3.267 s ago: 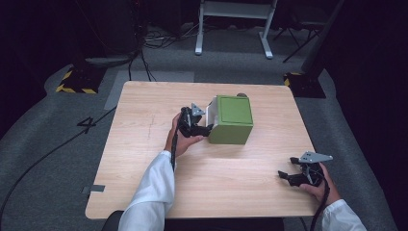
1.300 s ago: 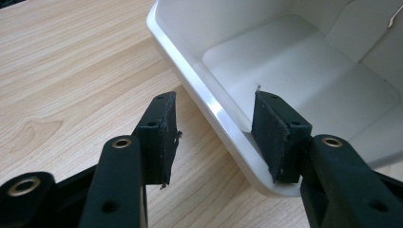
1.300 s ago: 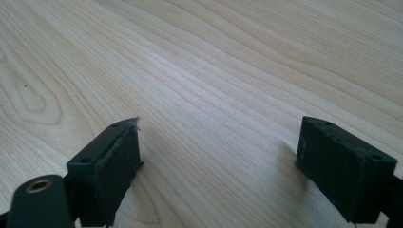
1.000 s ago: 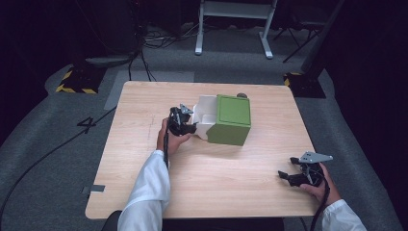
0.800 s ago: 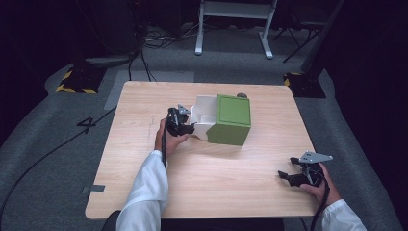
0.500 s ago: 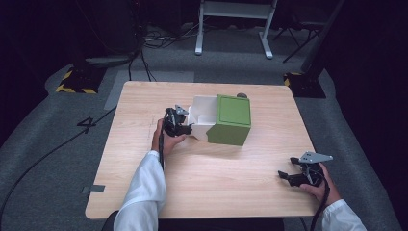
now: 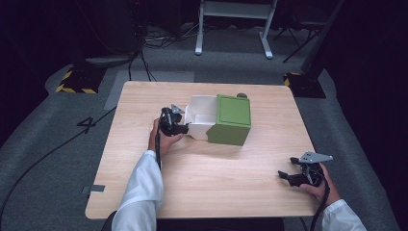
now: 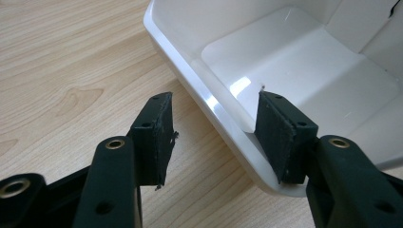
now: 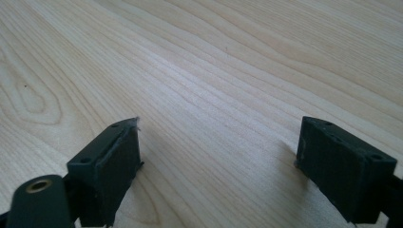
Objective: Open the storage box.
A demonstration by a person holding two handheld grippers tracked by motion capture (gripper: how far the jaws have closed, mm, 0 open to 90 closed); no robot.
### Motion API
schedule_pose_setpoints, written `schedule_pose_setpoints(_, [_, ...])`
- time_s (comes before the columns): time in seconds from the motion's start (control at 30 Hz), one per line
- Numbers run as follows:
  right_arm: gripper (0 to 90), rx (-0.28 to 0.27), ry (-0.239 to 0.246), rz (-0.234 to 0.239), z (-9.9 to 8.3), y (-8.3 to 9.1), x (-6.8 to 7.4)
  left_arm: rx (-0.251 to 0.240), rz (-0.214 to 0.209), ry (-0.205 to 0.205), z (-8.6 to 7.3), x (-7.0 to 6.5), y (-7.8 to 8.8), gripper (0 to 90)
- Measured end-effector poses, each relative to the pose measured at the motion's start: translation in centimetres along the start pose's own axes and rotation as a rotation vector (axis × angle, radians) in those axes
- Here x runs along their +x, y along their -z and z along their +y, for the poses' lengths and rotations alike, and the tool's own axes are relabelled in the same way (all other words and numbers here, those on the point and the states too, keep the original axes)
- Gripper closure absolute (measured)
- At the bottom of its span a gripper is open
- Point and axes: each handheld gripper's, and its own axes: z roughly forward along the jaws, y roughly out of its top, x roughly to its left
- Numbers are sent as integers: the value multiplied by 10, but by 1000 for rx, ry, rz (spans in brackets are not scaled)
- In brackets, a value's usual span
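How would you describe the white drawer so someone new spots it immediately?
On the light wooden table, find the green box near the far middle. The white glossy plastic drawer sticks out of its left side, open-topped and empty. It is the one white thing there, with the left gripper at its front wall, one pad inside and one outside.

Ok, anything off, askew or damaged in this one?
Nothing is damaged or spilled. The white drawer stands pulled partway out of the green box, empty inside. The left hand-held gripper straddles its front wall, jaws just opening, pads off the wall. The right hand-held gripper sits open on the table.
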Motion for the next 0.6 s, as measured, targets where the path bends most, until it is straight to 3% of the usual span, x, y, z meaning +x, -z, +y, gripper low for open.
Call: schedule_pose_setpoints(0.6, [145, 0, 0, 0, 0, 0, 0, 4, 7, -8, -1, 7, 3, 459])
